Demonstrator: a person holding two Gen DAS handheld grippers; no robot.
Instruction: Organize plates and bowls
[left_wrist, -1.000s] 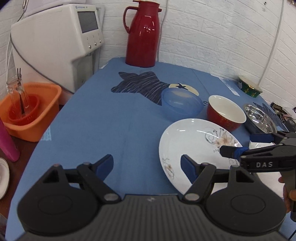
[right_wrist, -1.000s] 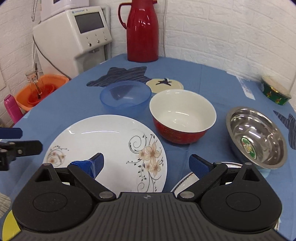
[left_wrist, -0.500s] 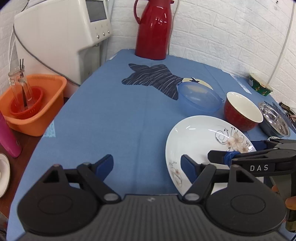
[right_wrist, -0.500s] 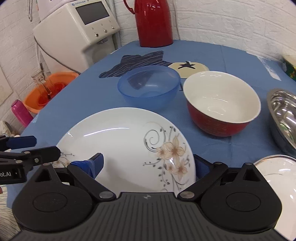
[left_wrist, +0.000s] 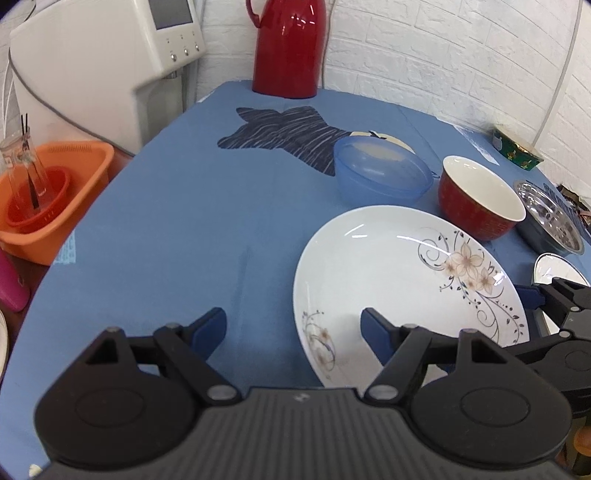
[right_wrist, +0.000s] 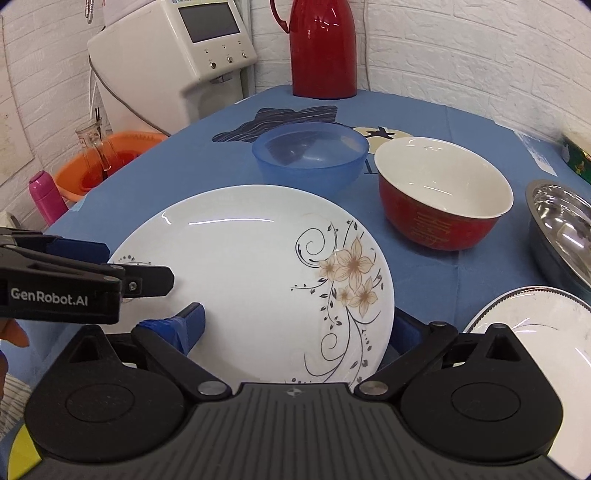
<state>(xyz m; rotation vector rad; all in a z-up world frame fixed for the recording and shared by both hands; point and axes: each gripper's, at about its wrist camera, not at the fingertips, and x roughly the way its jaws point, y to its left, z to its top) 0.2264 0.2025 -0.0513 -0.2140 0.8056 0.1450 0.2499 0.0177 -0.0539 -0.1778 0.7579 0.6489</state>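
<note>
A white floral plate (left_wrist: 388, 273) (right_wrist: 251, 266) lies on the blue tablecloth, nearest to me. My left gripper (left_wrist: 291, 328) is open at its near left rim, with one finger over the plate and the other over the cloth. My right gripper (right_wrist: 295, 325) is open too, its left finger on the plate's face and its right finger just past the plate's right rim. Behind the plate stand a blue plastic bowl (right_wrist: 310, 155) and a red bowl (right_wrist: 439, 199) with a white inside. A steel bowl (right_wrist: 561, 229) and a second white plate (right_wrist: 535, 325) sit to the right.
A red thermos (left_wrist: 288, 48) stands at the table's far end by the brick wall. A white machine (left_wrist: 92, 74) and an orange basket (left_wrist: 48, 195) with a glass sit left of the table, next to a pink bottle (right_wrist: 48, 199). A green tin (left_wrist: 517, 151) sits far right.
Both grippers have come forward and closed in on the floral plate from either side. The right gripper's fingers now straddle the plate's near part. Both stay open.
</note>
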